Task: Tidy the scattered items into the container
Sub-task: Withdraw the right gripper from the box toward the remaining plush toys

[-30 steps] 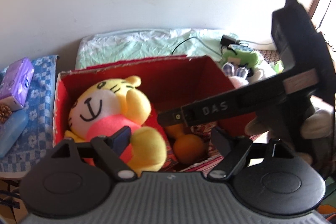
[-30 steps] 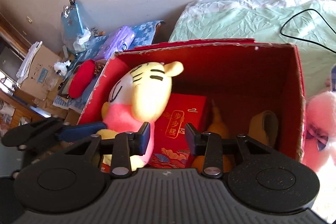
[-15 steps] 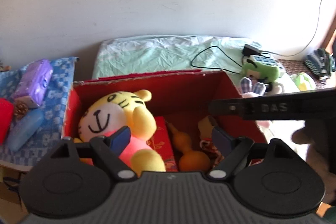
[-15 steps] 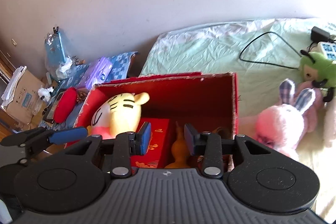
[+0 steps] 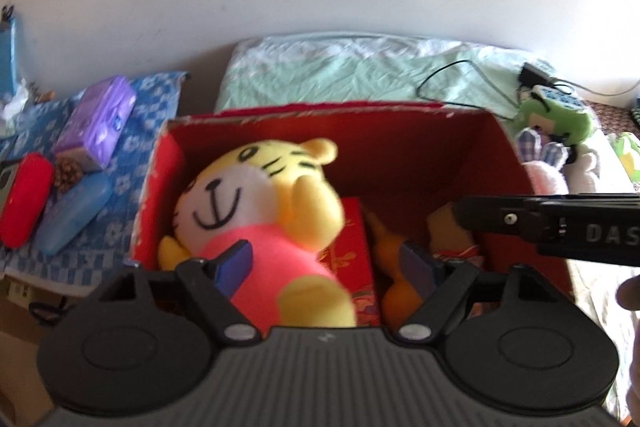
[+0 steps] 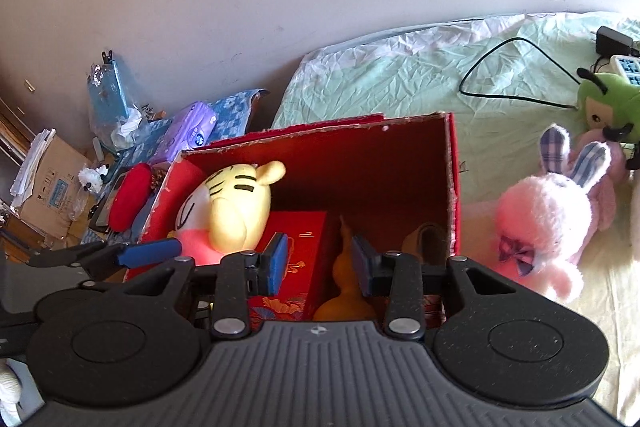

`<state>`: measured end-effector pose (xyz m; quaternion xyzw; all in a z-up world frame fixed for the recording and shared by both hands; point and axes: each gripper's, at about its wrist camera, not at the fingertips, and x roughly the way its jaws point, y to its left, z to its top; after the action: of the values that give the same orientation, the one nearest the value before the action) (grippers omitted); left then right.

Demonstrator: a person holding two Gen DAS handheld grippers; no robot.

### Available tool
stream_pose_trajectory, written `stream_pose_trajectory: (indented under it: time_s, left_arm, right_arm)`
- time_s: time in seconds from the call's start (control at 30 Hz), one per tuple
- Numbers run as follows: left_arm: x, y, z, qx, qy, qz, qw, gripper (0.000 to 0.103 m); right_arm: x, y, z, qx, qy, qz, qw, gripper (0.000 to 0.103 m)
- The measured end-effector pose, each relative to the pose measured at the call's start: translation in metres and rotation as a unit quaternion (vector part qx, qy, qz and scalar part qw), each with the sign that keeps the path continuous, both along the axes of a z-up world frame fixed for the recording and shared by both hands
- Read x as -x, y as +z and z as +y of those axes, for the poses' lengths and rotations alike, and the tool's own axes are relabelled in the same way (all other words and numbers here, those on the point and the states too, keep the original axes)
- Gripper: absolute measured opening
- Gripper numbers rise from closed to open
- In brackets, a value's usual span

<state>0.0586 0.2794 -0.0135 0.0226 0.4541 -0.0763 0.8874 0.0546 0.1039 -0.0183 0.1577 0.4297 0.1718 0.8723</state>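
— So where do the toys stand?

— Inside the red box (image 5: 504, 151), mostly; the tiger toy (image 5: 256, 211) lies against its left wall, face up; a red packet (image 6: 296, 259) sits just to its right, then an orange gourd (image 6: 344, 291), then a brownish thing at the right wall, too shadowed to name.

— And outside it?

— On the green sheet (image 6: 400, 79) to the right of the box, a pink rabbit (image 6: 548, 223) lies just beside the box wall; a green plush (image 6: 608, 107) sits farther off, near a black cable (image 6: 516, 67).

— The tongs?

— The left gripper (image 5: 326, 265) hangs over the near edge of the box; its jaws are closing, with the tiger's pink body under the gap, though the pads press on nothing that I can see; the right gripper (image 6: 320, 263) is released too, jaws narrowly parted and empty above the packet and gourd.

— Anything on the left?

— A blue cloth (image 5: 156, 99) with a purple tissue pack (image 5: 96, 123), a red case (image 5: 24, 199) and a blue case (image 5: 72, 215).
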Motion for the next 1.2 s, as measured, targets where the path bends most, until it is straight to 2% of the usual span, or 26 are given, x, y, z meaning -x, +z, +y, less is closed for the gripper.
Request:
stream_pose_trajectory:
  time_s: [0.2,0.47,0.53,0.73,0.83,1.0,1.13,1.2]
  left_arm:
    - [0.001,0.008,0.006,-0.02,0.031,-0.012,0.9993,0.083]
    - [0.0,0.027,0.003,-0.049,0.063,-0.04,0.996,0.096]
    - [-0.001,0.031,0.001,-0.053,0.064,-0.05,0.9953,0.1]
    - [-0.007,0.035,-0.008,-0.092,0.054,-0.067,0.992,0.1]
    - [-0.007,0.049,-0.009,-0.106,0.05,-0.092,0.9888,0.1]
    - [-0.007,0.069,-0.012,-0.108,0.061,-0.122,0.9848,0.101]
    - [-0.005,0.064,-0.015,-0.078,0.069,-0.108,0.9886,0.102]
    - [-0.005,0.059,-0.015,-0.064,0.078,-0.099,0.99,0.102]
  right_arm:
    - [-0.001,0.002,0.007,0.002,0.003,0.0,1.0,0.04]
    - [0.001,0.007,0.011,0.027,-0.005,-0.008,1.0,0.04]
    - [0.001,0.006,0.008,0.025,-0.01,-0.004,1.0,0.04]
    - [0.003,0.006,0.002,0.027,-0.026,0.0,0.999,0.041]
    - [0.006,0.007,-0.002,0.03,-0.032,-0.001,0.999,0.043]
    - [0.013,0.007,-0.007,0.015,-0.045,0.003,0.999,0.047]
    - [0.02,0.005,-0.009,-0.012,-0.051,0.012,0.999,0.047]
    - [0.024,0.005,-0.005,-0.005,-0.044,0.014,0.999,0.047]
